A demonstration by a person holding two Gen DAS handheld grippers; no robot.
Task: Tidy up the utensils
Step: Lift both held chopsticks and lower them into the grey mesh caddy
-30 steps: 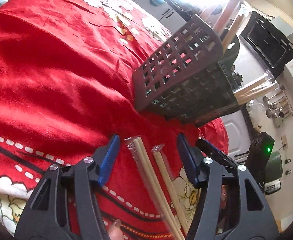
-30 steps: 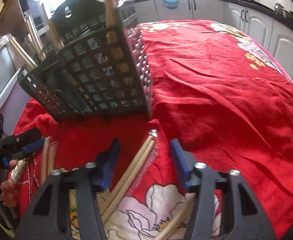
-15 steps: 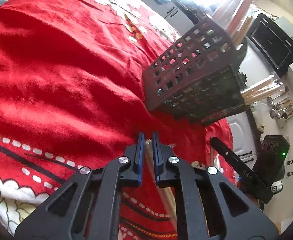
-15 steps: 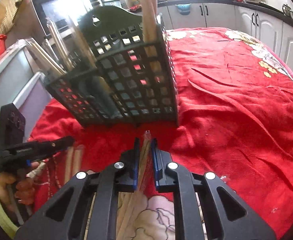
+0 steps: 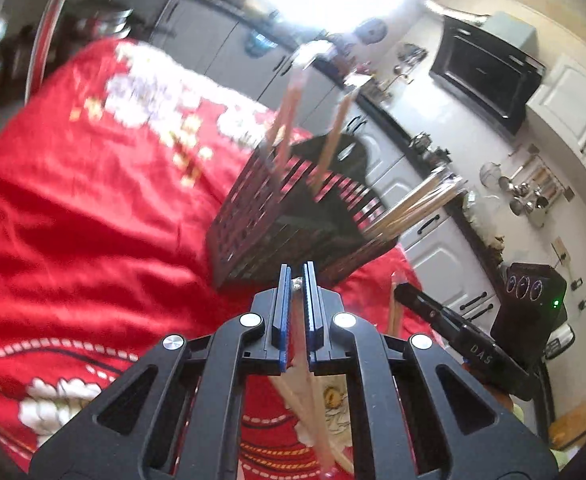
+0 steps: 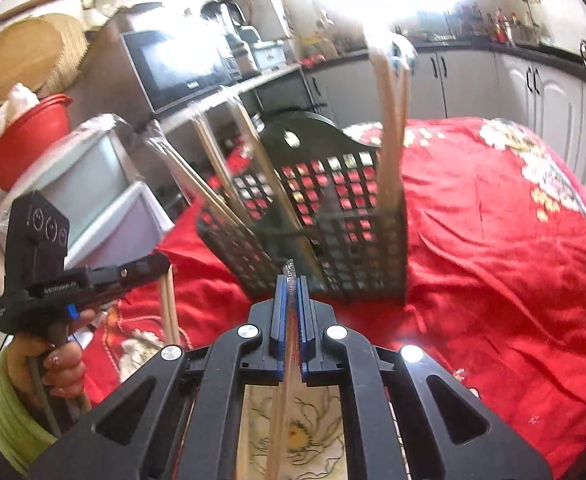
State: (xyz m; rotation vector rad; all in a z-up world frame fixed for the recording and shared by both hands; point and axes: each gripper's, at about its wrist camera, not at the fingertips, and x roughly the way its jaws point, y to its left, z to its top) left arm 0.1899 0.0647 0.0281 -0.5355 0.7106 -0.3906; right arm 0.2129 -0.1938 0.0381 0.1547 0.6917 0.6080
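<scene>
Left gripper (image 5: 296, 280) is tilting down above the red tabletop (image 5: 93, 220), jaws clamping wrapped chopsticks (image 5: 299, 372). Right gripper (image 6: 291, 280) is angling likewise, jaws pinching another wrapped pair (image 6: 283, 412), just short of the black basket (image 6: 333, 240).

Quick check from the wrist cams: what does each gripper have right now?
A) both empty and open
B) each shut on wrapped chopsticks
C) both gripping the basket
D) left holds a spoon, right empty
B: the left gripper and the right gripper are each clamped on wrapped chopsticks, short of the black basket.
</scene>
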